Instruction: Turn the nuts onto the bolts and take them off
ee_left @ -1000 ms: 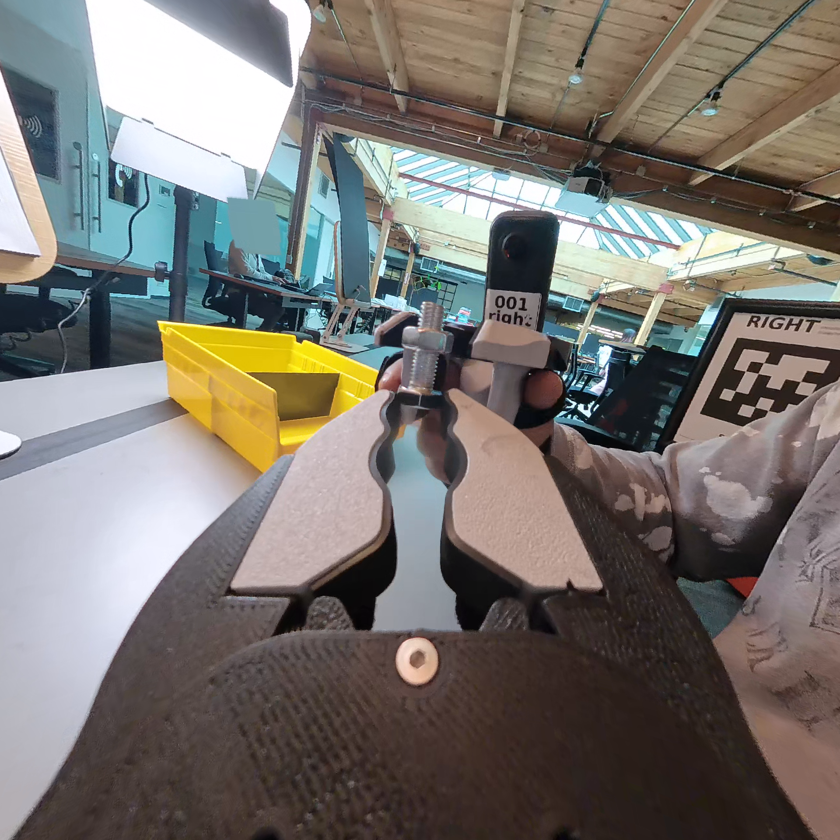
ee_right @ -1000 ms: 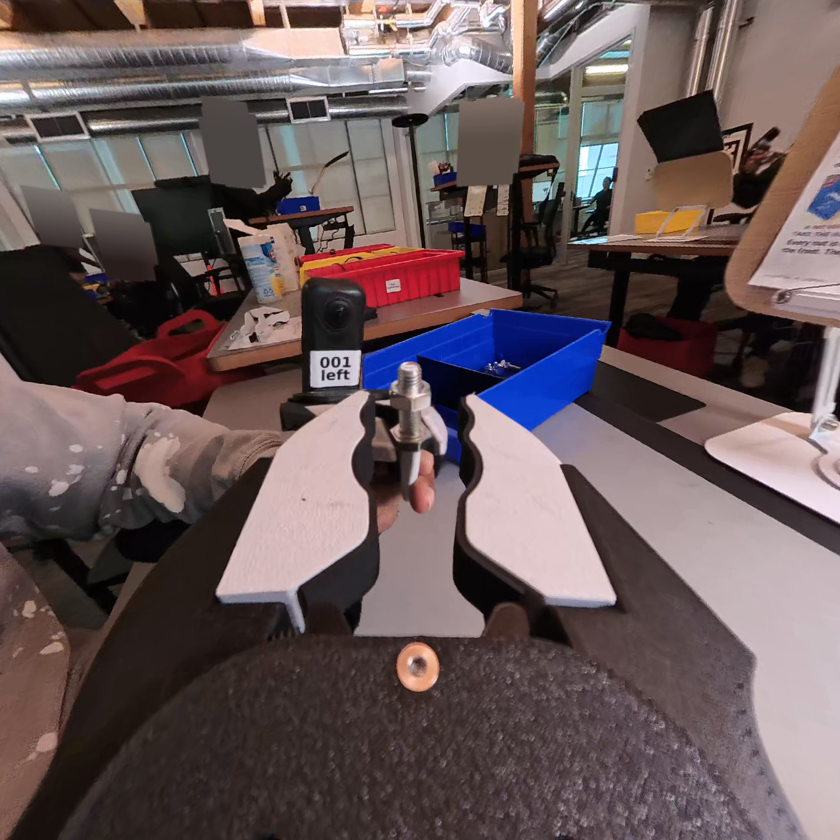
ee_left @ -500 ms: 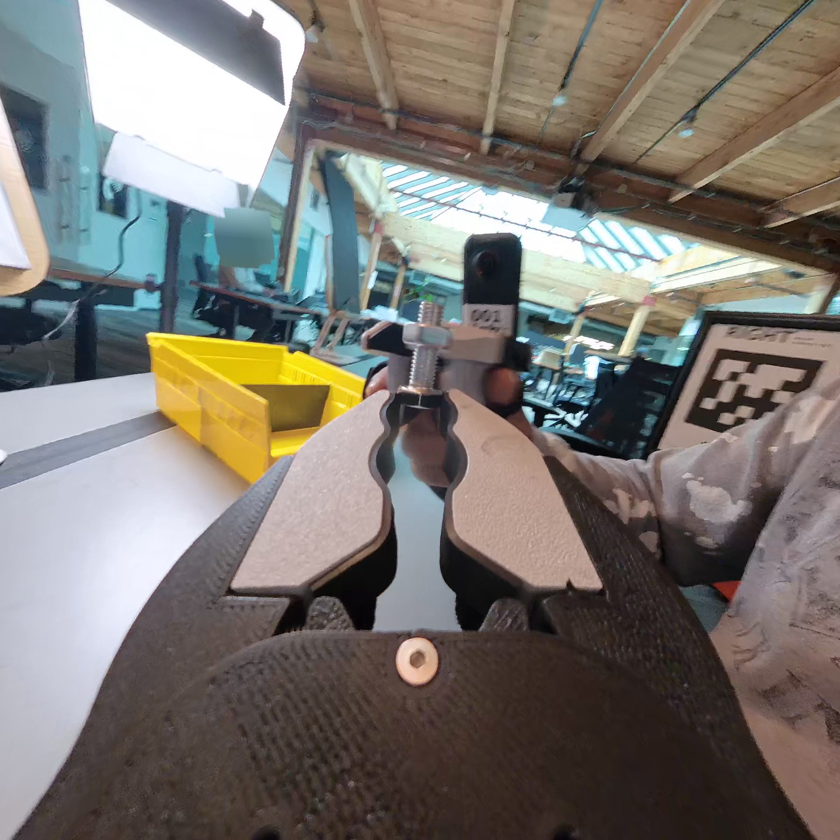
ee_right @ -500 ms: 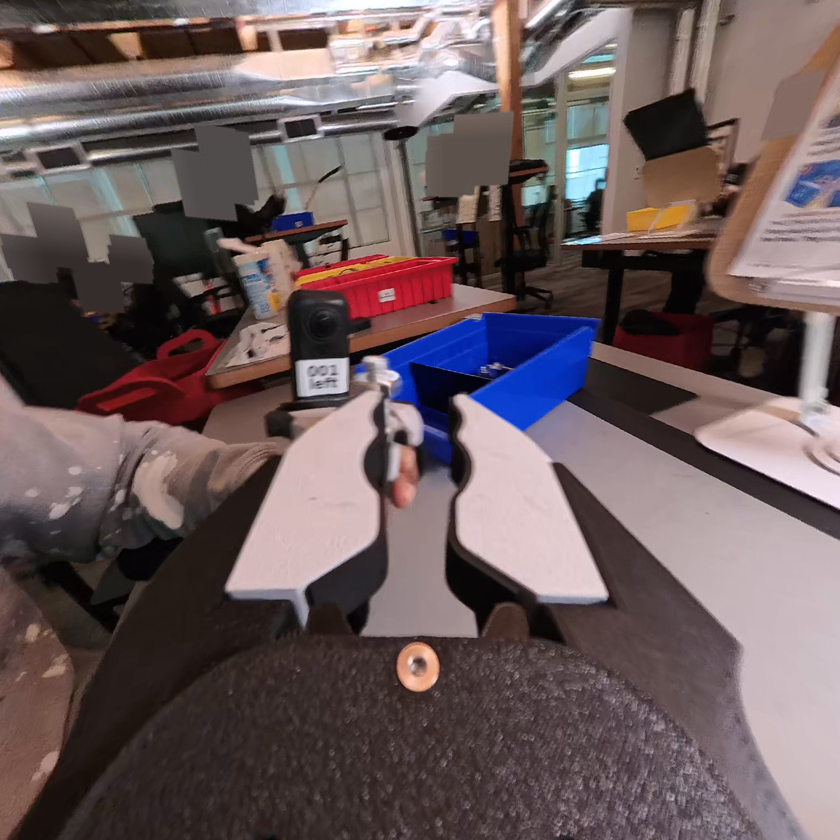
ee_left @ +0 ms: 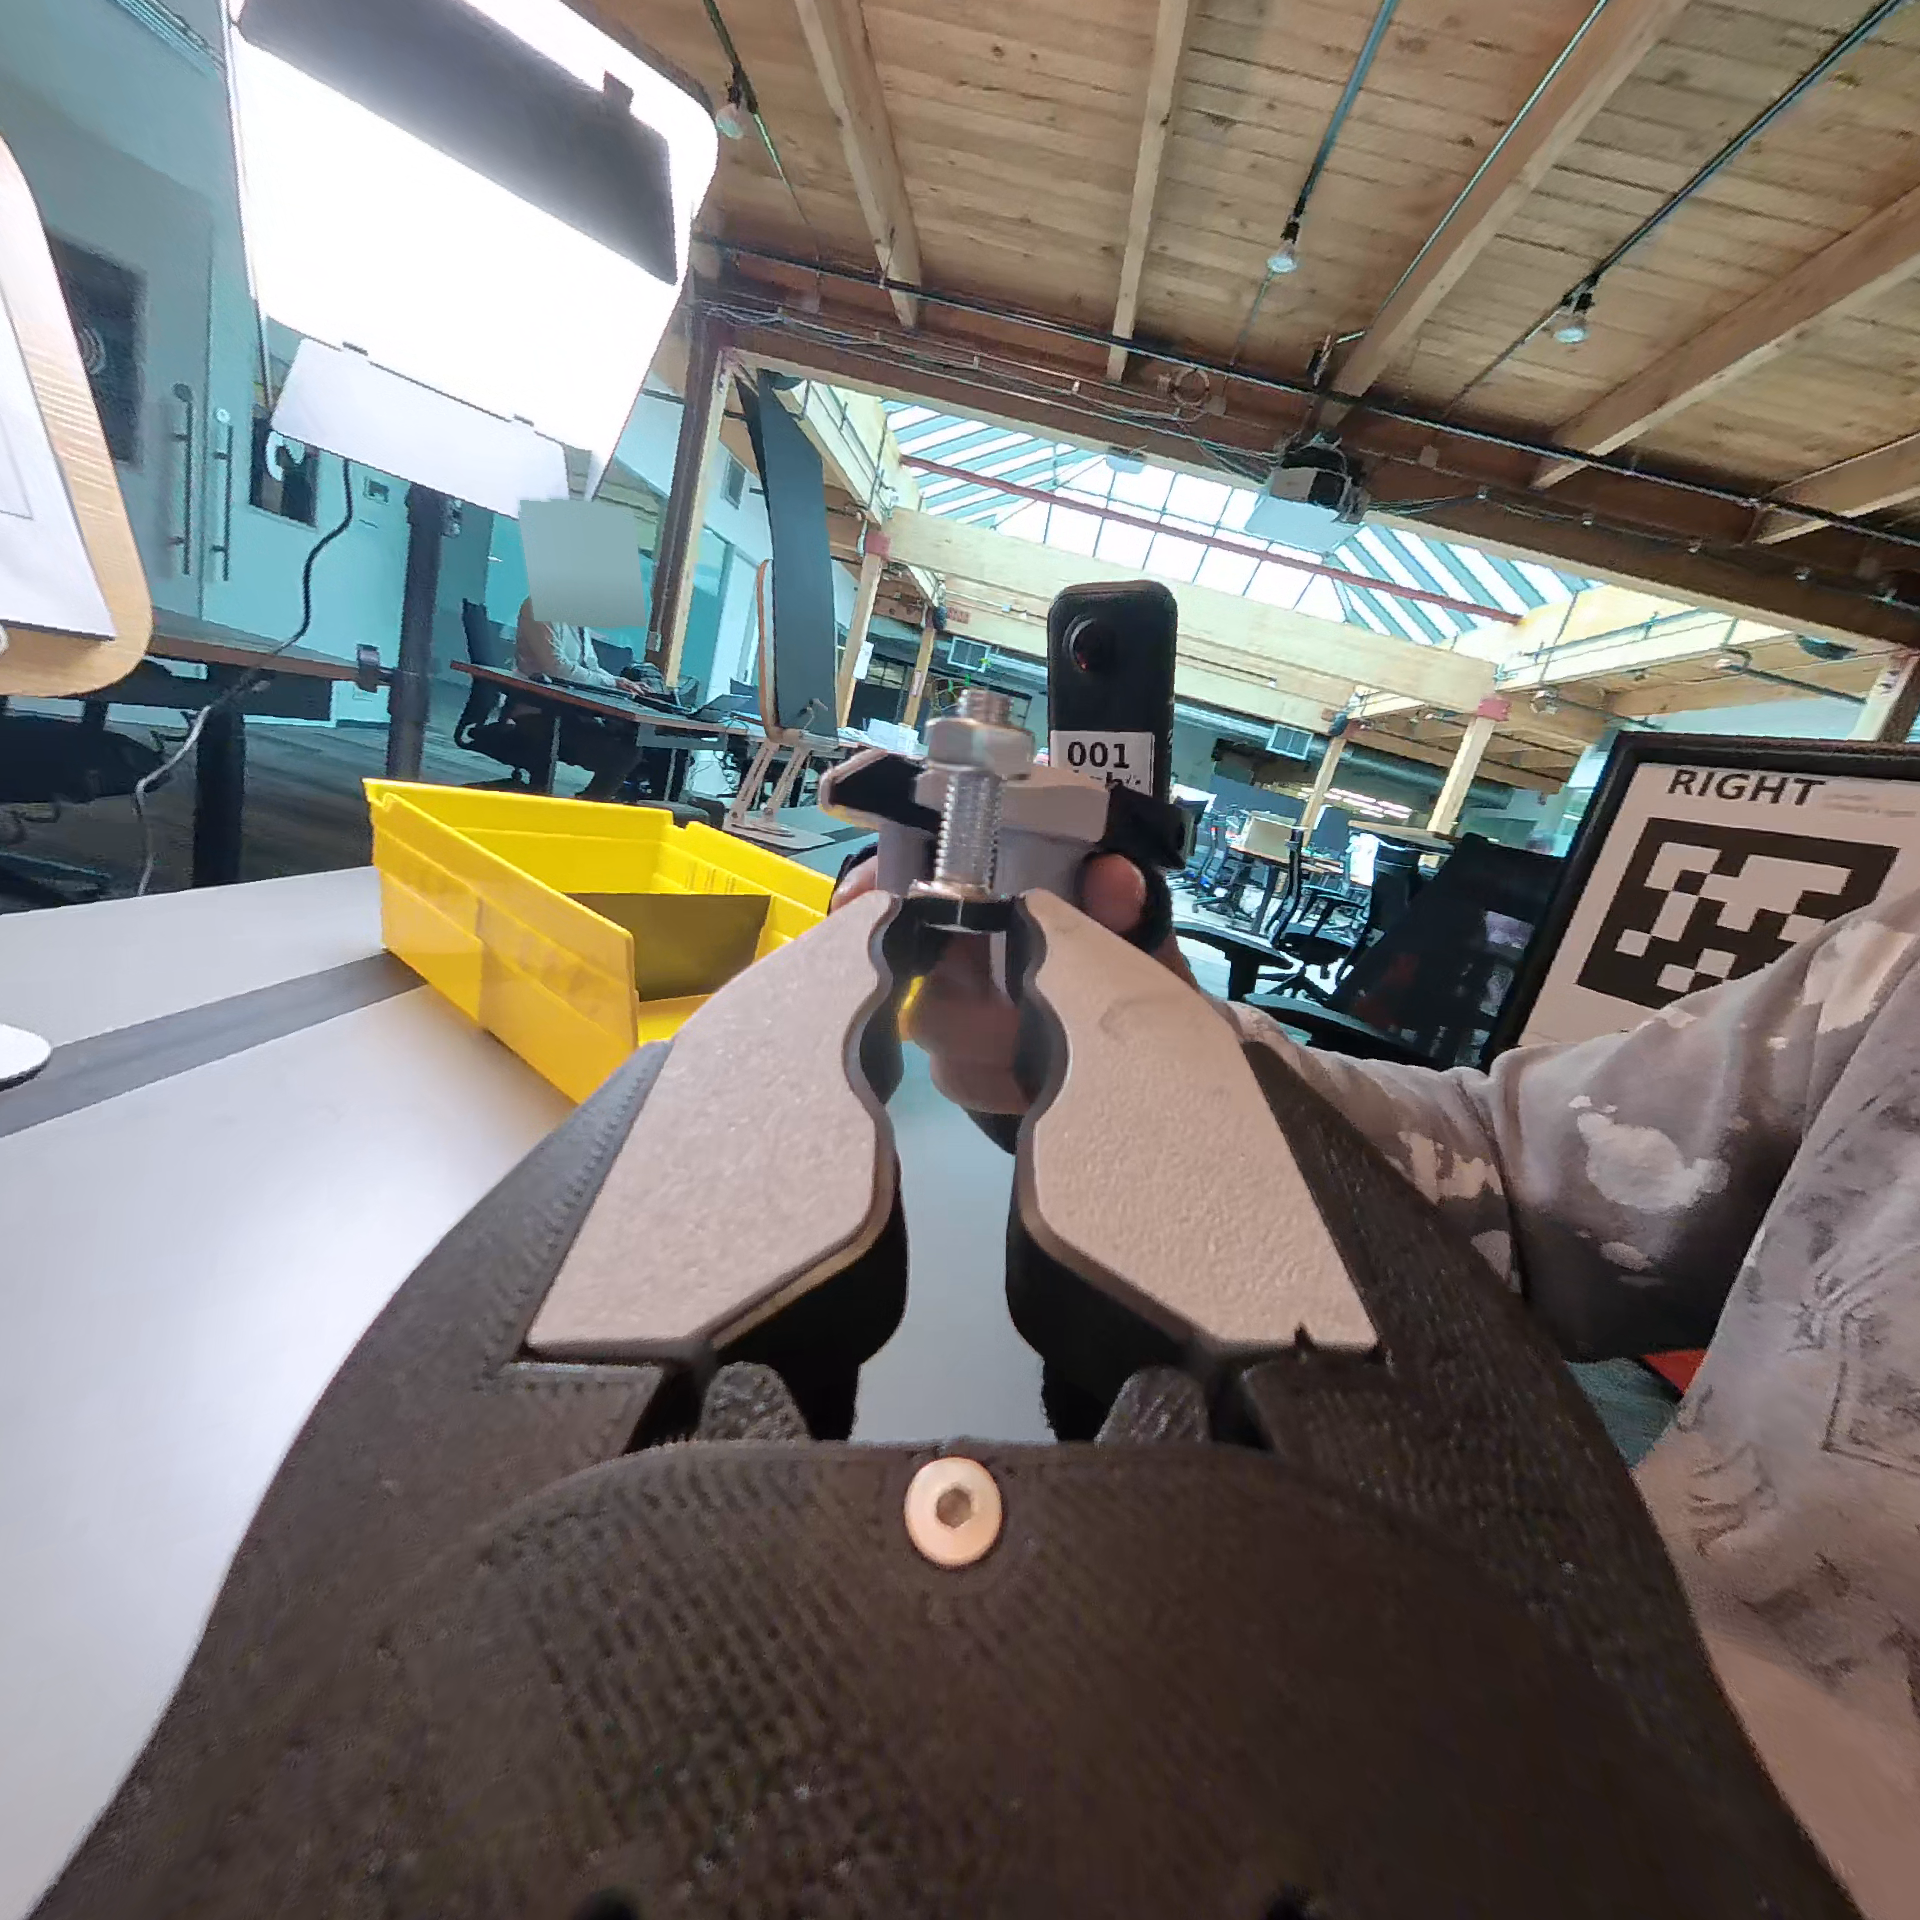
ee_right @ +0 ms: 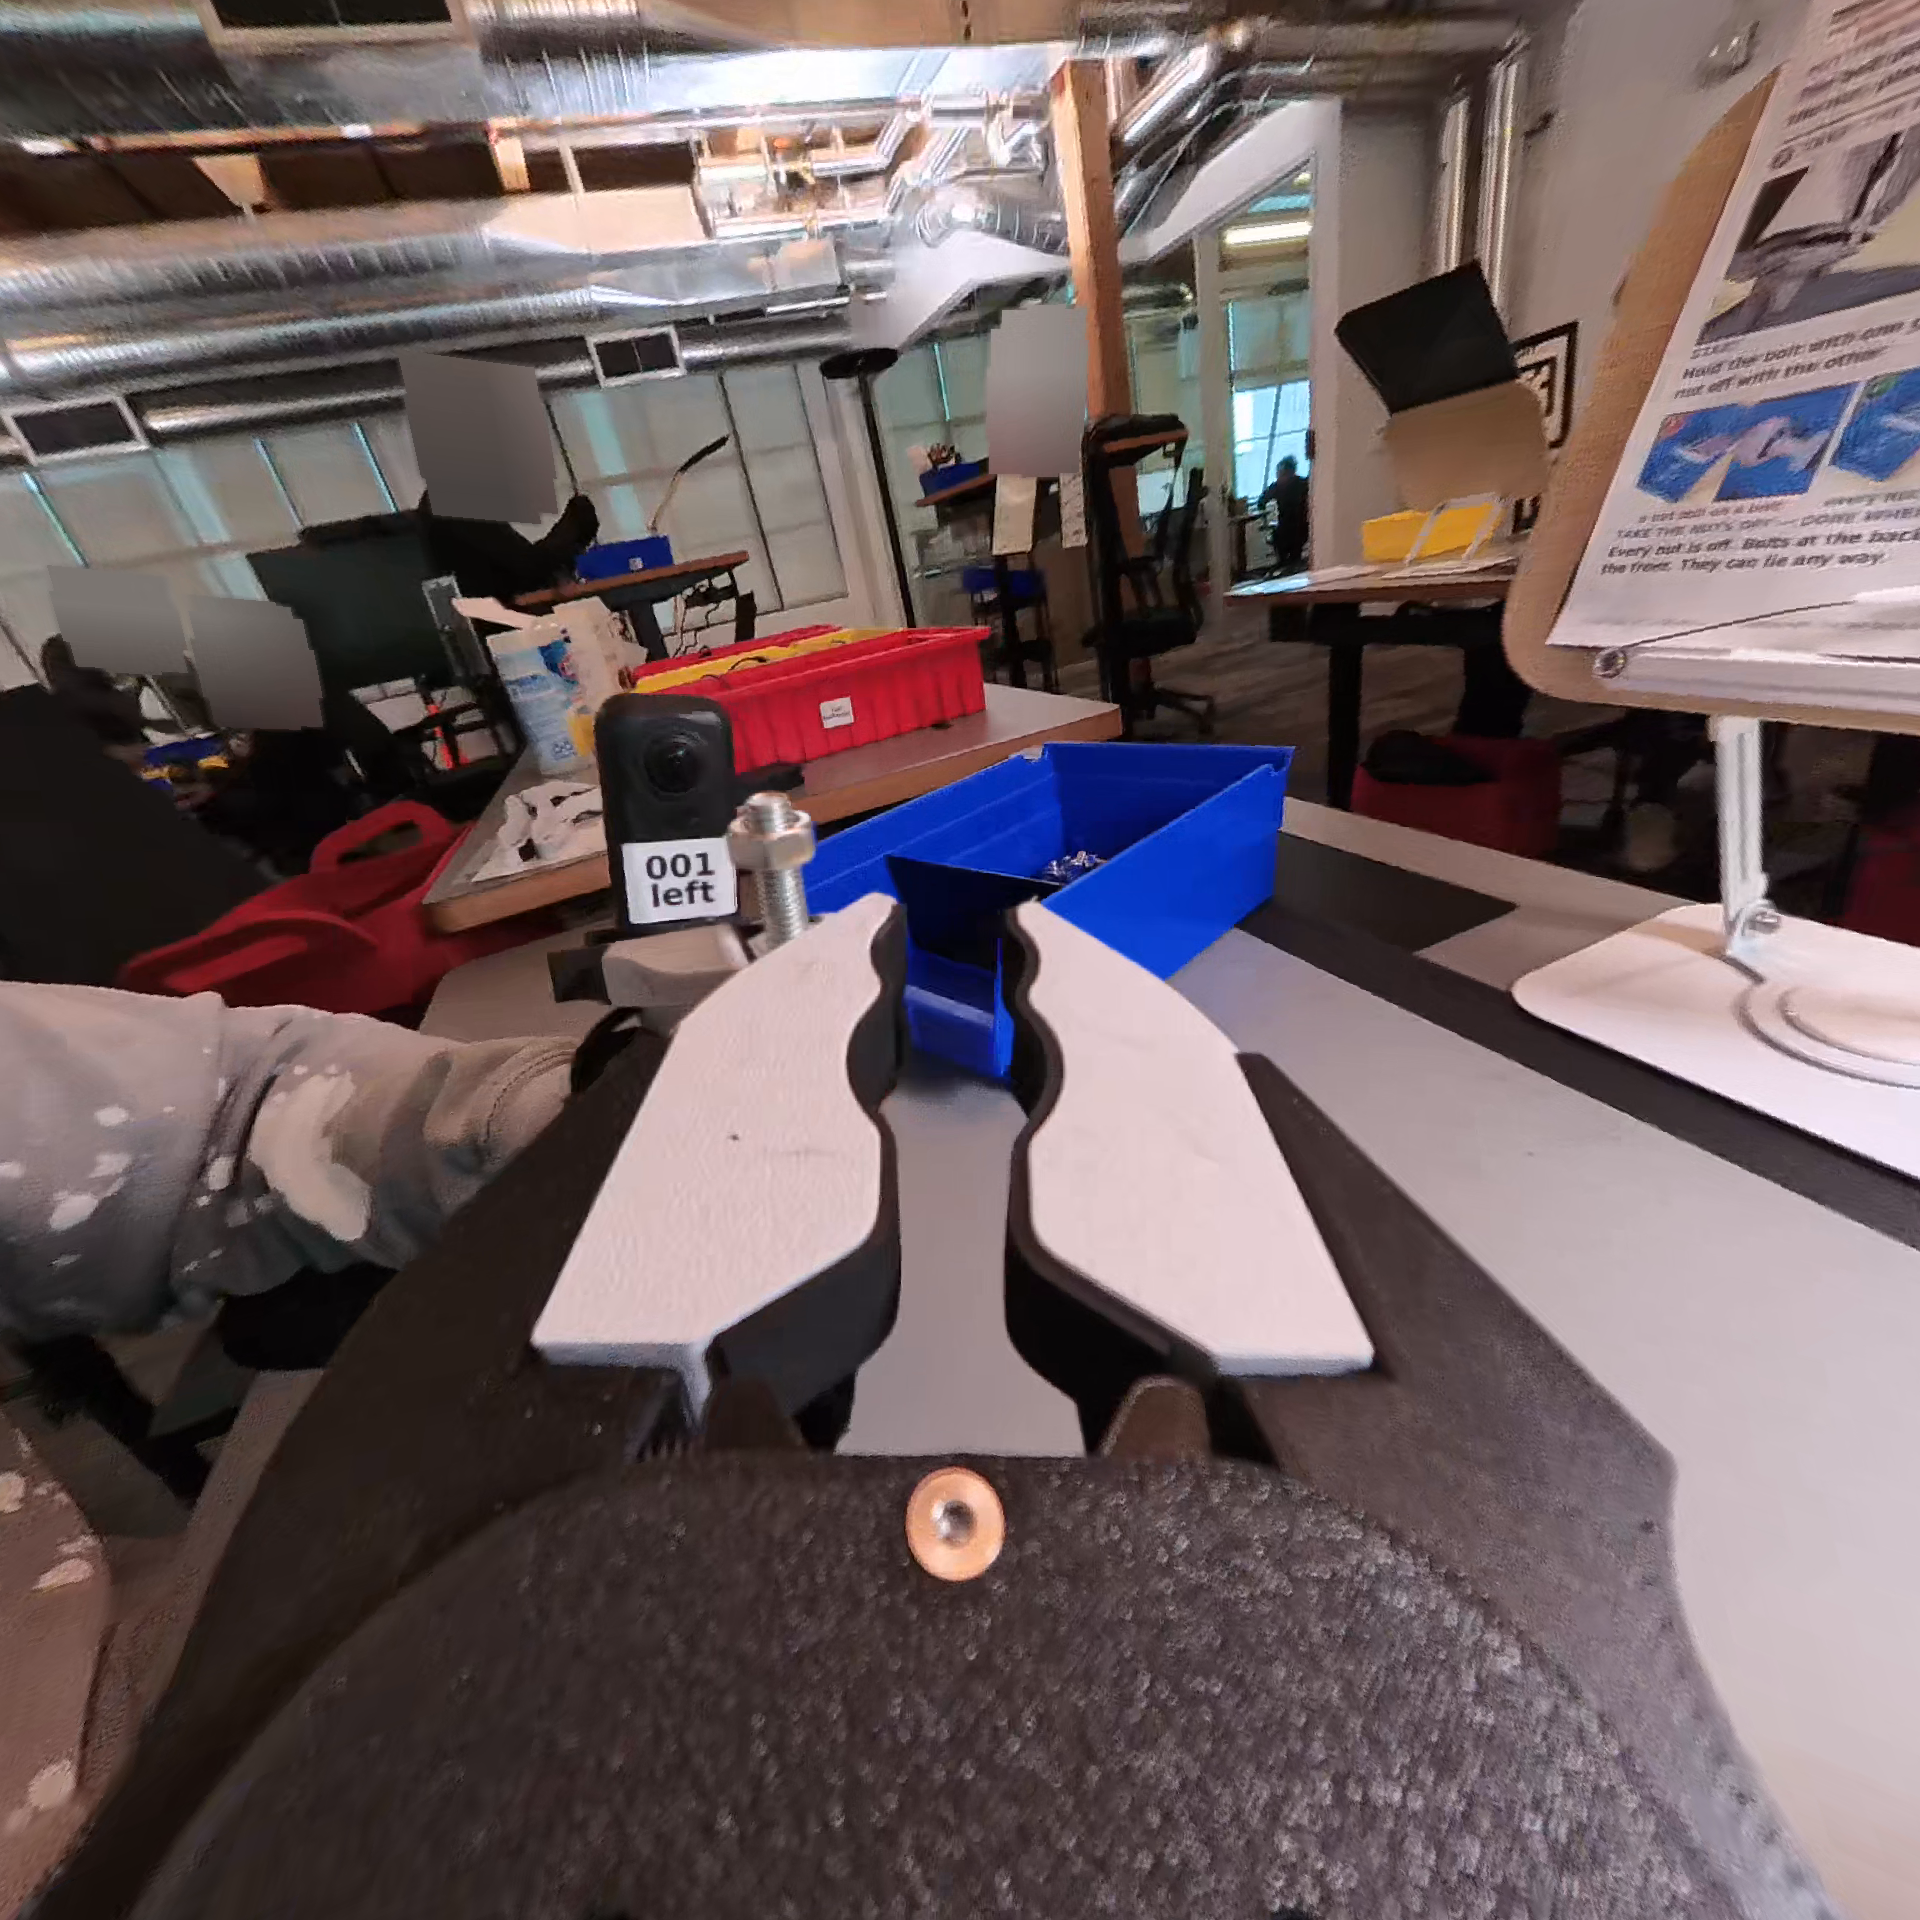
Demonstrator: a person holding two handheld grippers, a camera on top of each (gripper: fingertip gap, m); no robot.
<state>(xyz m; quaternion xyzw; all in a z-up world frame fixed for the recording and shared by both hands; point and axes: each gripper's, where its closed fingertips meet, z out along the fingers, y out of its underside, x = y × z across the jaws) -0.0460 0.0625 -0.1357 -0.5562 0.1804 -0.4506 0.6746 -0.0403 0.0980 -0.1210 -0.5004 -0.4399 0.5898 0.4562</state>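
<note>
My left gripper (ee_left: 956, 920) is shut on the head of a silver bolt (ee_left: 964, 842) and holds it upright above the grey table. A hex nut (ee_left: 971, 743) sits near the top of the thread. The grey fingers (ee_left: 1049, 816) of the right gripper show just behind the bolt. In the right wrist view, my right gripper (ee_right: 953, 920) is empty, its jaws a narrow gap apart. The bolt (ee_right: 784, 904) and its nut (ee_right: 771, 840) stand just left of its left fingertip. I see no contact between them.
A yellow bin (ee_left: 499, 904) stands on the table (ee_left: 208, 1195) to the far left. A blue bin (ee_right: 1174, 852) holding small hardware (ee_right: 1070, 862) lies straight ahead of the right gripper. A white stand base (ee_right: 1714, 1018) with a paper board is to its right.
The right gripper has swung right, off the nut, so the bolt is now left of its fingers. Its jaws have narrowed. The left gripper keeps hold of the bolt.
</note>
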